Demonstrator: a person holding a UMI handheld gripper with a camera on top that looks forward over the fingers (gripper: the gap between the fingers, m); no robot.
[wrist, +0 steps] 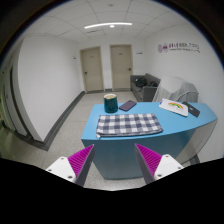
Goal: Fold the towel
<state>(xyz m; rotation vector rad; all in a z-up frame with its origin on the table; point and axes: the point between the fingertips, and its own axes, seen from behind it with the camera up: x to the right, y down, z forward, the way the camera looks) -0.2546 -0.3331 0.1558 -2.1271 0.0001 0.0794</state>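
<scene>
A checked dark-and-white towel [128, 124] lies flat on a blue table [110, 150], near its front edge. My gripper [114, 160] is held well back from the table, level with its front panel. Its two fingers with magenta pads [80, 160] stand wide apart with nothing between them. The towel lies beyond and above the fingertips.
On the table behind the towel stand a dark green cup [110, 102], a dark flat tablet-like object [128, 105], a white plate with items [176, 105] and a black object [194, 110]. A white chair [178, 88] stands behind. Two doors [92, 68] are in the far wall. Grey floor lies to the left.
</scene>
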